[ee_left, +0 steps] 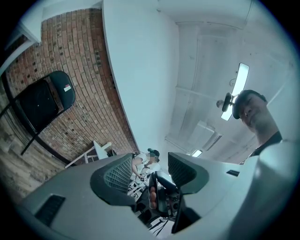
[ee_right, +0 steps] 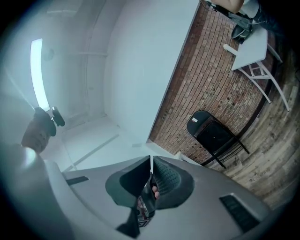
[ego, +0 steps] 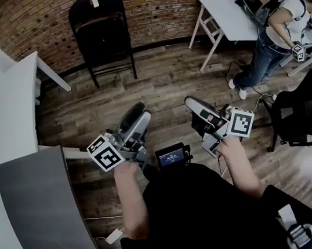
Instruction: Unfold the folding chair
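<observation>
1. The left claw [ee_left: 150,169] gapes wide, with nothing between its jaws and touching nothing.
2. The right claw [ee_right: 151,174] is closed tight and empty.
3. The chair [ego: 100,33] stands at the head view's upper middle, against the brick wall [ego: 166,2], well apart from both claws.

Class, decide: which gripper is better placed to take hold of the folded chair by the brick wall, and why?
Left, probably: the left gripper has open jaws and sits nearer the folding chair; the right gripper is shut.

1 folding chair [ego: 100,33], 2 tools [ego: 137,117] [ego: 198,106]
</observation>
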`<control>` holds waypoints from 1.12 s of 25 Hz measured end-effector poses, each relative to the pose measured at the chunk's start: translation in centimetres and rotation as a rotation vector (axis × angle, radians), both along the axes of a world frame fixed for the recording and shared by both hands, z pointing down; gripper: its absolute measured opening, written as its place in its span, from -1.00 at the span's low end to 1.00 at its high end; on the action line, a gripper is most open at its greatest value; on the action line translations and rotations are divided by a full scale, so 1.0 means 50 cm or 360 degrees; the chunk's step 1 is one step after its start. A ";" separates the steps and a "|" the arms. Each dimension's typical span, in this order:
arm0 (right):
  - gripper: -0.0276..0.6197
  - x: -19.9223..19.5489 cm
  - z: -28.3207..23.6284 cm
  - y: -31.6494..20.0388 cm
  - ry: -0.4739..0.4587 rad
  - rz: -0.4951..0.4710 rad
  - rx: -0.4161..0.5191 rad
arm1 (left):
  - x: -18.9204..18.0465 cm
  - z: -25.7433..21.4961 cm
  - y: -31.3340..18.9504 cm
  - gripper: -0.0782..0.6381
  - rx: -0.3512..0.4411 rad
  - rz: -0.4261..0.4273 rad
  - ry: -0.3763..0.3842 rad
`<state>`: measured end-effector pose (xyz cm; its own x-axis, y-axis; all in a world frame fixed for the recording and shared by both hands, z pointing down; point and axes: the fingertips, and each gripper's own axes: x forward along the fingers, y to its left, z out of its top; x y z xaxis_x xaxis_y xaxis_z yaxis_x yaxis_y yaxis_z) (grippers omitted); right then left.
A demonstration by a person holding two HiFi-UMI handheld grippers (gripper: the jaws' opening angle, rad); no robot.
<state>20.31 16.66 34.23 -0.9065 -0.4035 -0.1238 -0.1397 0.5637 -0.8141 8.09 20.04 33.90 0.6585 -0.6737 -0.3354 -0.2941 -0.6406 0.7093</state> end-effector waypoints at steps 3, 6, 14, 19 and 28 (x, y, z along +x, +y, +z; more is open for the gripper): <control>-0.83 -0.024 -0.003 0.005 -0.0001 -0.0003 0.0021 | -0.023 0.004 0.003 -0.06 0.0006 0.0005 0.0009; -0.83 -0.046 -0.007 0.016 -0.0006 -0.0017 0.0040 | -0.040 0.008 0.007 -0.06 0.0007 0.0011 0.0017; -0.83 -0.081 -0.018 0.022 0.0009 -0.0008 0.0065 | -0.080 -0.003 0.013 -0.06 0.0027 0.0005 0.0023; -0.83 -0.116 -0.029 0.026 0.0015 0.0030 0.0103 | -0.121 -0.012 0.016 -0.06 0.0049 0.0012 0.0032; -0.82 -0.105 -0.012 0.020 0.0027 0.0113 0.0074 | -0.117 0.014 -0.004 -0.06 0.0005 0.0072 0.0082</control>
<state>15.04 17.63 33.63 -0.8781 -0.4609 -0.1285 -0.1943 0.5889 -0.7845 2.25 19.86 34.61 0.6699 -0.6427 -0.3717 -0.2281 -0.6546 0.7208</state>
